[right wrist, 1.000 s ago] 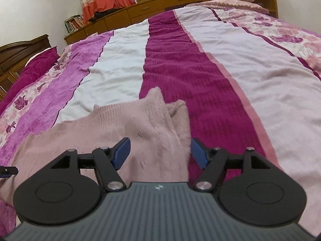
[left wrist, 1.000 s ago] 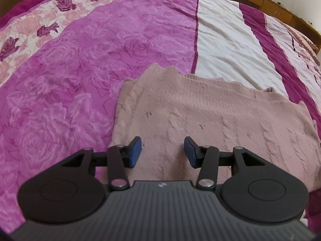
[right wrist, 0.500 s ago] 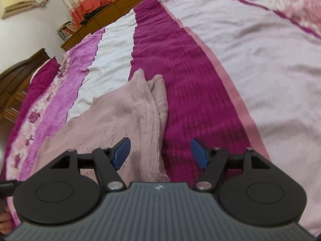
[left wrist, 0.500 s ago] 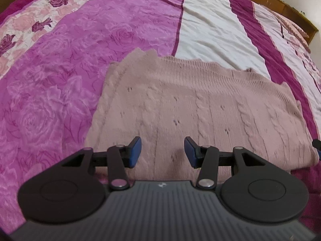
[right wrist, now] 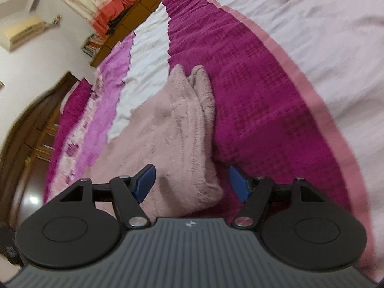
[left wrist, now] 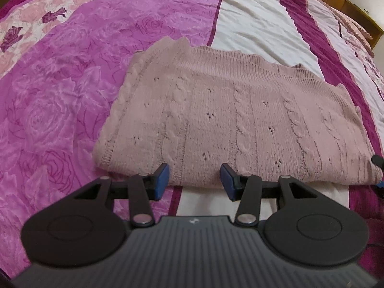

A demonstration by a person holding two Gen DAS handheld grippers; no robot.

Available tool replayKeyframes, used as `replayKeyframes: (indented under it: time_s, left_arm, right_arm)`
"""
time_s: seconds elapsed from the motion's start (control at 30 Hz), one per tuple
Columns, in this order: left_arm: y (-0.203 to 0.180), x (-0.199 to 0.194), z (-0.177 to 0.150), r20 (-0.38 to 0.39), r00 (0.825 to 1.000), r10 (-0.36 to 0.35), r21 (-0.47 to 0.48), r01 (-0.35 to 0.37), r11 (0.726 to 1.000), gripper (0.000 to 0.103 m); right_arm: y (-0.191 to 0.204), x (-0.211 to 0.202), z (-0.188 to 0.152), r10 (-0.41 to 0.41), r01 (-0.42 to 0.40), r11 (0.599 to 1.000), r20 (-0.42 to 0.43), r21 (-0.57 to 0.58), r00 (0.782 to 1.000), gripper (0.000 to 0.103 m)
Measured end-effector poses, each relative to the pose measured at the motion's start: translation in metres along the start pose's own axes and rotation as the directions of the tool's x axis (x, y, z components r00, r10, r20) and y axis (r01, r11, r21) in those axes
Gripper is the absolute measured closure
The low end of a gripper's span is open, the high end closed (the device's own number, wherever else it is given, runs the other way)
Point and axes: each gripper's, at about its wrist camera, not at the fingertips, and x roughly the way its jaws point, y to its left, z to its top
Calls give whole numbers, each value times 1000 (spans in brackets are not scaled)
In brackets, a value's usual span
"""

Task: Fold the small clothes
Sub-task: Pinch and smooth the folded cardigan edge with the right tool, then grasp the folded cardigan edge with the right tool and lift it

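Observation:
A dusty-pink cable-knit sweater (left wrist: 235, 117) lies folded into a wide band on the bed. My left gripper (left wrist: 195, 180) hovers open just above its near edge, left of the middle, with nothing between the blue pads. In the right wrist view the same sweater (right wrist: 168, 139) runs away from me, its near right corner lying below and between the jaws. My right gripper (right wrist: 190, 182) stands wide open over that corner, and the pads do not press on the knit. A small dark part of the right gripper (left wrist: 377, 160) shows at the sweater's right end.
The bed carries a striped spread: magenta rose print (left wrist: 60, 100), white (left wrist: 254, 24) and dark plum bands (right wrist: 259, 91). A wooden headboard (right wrist: 36, 129), low wooden cabinets with books (right wrist: 112, 40) and a curtain (right wrist: 96, 2) stand beyond the bed.
The left gripper has drawn back to the sweater's near edge. The right gripper has rolled, tilting its view, and dropped towards the sweater's near right corner. Both stayed open.

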Motion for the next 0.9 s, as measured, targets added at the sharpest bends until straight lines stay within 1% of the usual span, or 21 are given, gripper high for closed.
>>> replayKeyframes:
  time_s: [0.1,0.13,0.27,0.4,0.47,0.53,0.57,0.6,0.63,0.67,0.7,0.77,0.83,0.87,0.9]
  left_arm:
    - [-2,1,-2,-4,1000,-1,3,1,1000,54]
    - [-2,1,-2,-6,1000,-1,5,1,1000,54]
    - [-2,0,-2,-5,1000,2,6,-2,1000,54]
    - [-1,0,-2,-4,1000,6,-3,-6,1000,54]
    - [0,0,-3,-6,1000,7,-5,-7,1000,54]
    - [0,0,-4,-9,1000,6,-4,-6,1000,54]
    - [0,0,-4,-9,1000,6,-1,-6,1000,54]
    - [0,0,-3,-8,1000,7,2,-7,1000,54]
    - [0,-1,-3,-6,1000,7,3,-7,1000,54]
    - [1,-2,-3,-4,1000,8,5,-8,1000,54]
    - [2,-3,-3,-1,1000,9,5,-9,1000,54]
    - [5,-4,-2,2,1000,14,0,-14,1000,54]
    - [9,-4,-1,4,1000,18,-8,-18,1000,54]
    - [11,-5,0,5,1000,20,-13,-20,1000,54]
    - [14,-5,0,6,1000,22,-20,-21,1000,54]
  right_arm:
    - [-1,8,0,55,-57,997,25,56,998,29]
    - [0,11,0,60,-63,996,33,68,998,29]
    - [5,23,1,62,-68,995,79,75,995,29]
    - [6,32,1,72,-85,991,123,105,990,29]
    - [9,37,1,70,-84,991,128,100,989,31]
    - [13,40,1,69,-78,994,125,76,990,37]
    - [15,42,2,66,-74,995,119,66,991,48]
    - [17,44,2,58,-65,996,115,57,992,65]
    - [18,45,2,53,-59,997,114,50,992,72]
    - [19,45,3,55,-62,997,119,50,991,76]
    - [18,44,5,69,-76,995,125,58,990,79]
    - [19,41,7,102,-112,991,137,68,985,79]
    - [22,41,9,110,-120,991,137,64,984,79]
    - [23,43,10,106,-115,991,131,65,986,77]
    - [24,45,11,93,-102,992,124,72,988,73]
